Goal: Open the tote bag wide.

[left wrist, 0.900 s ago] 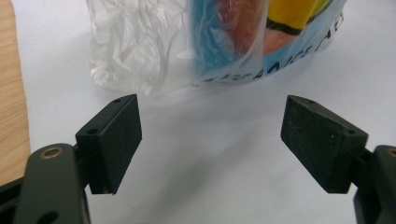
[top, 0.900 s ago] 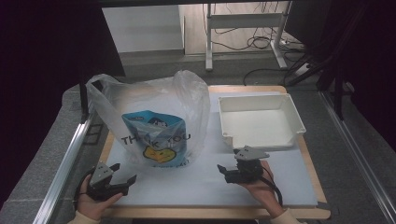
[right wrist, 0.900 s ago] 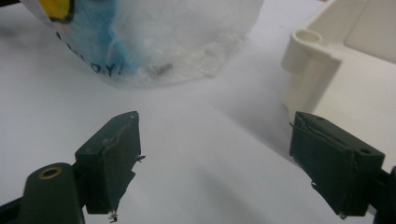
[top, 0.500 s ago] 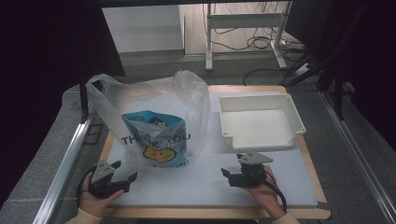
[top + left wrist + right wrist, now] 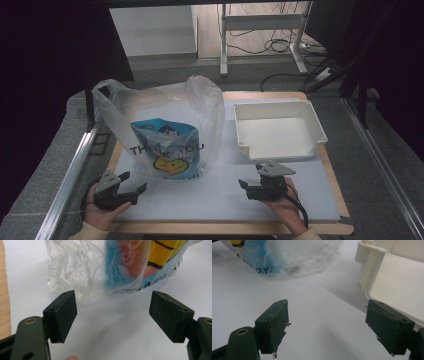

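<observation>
— Where was the plastic bag?

— It stood on the white mat, toward the left half, its mouth open upward and its two handles raised. Through the clear film a blue packet showed, with a yellow figure printed low on the bag's front. In the left gripper view the bag's crumpled bottom edge rested on the mat just past the jaw tips.

— And the left gripper?

— Held low at the near left corner of the mat, pointing toward the bag's base. Its jaws stood wide apart, with bare mat between the pads. They touched nothing; the bag lay a little beyond them, not between them.

— The right one?

— The right gripper sat near the front edge too, to the right of the bag and in front of the white tray. Its jaws were spread just as wide and held nothing. In the right gripper view the bag was ahead to the left, and the tray's corner post ahead to the right, both apart from the pads.

— The tray itself?

— It lay on the right half of the mat, just beside the bag, its floor bare. The mat rested on a wooden board.
</observation>
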Motion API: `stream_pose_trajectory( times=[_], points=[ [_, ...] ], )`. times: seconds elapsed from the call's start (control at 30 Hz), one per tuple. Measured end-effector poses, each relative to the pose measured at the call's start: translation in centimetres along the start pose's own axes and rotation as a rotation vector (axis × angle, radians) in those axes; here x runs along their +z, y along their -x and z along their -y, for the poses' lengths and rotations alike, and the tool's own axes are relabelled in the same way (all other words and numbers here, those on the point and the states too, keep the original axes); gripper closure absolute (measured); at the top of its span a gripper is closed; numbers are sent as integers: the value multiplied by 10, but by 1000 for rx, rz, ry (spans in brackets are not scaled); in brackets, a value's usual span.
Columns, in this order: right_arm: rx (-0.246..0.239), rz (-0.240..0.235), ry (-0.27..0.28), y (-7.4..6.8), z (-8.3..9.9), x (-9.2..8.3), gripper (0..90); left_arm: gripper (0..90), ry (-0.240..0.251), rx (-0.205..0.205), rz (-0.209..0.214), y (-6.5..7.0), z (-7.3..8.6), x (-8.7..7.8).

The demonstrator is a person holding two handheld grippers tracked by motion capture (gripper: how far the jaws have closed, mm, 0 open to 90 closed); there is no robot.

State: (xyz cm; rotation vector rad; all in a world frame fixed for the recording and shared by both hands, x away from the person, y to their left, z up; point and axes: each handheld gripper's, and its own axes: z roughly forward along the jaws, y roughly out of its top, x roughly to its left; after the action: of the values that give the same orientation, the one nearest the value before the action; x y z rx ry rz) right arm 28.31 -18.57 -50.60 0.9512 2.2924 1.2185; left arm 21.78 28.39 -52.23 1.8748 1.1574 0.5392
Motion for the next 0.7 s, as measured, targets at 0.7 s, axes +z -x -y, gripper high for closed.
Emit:
stream_pose_trajectory(
  times=[0.7],
  points=[
    [-14,-51,-2,0,-6,7,191,251,27,-48,7,-7,-11,-22]
  ],
)
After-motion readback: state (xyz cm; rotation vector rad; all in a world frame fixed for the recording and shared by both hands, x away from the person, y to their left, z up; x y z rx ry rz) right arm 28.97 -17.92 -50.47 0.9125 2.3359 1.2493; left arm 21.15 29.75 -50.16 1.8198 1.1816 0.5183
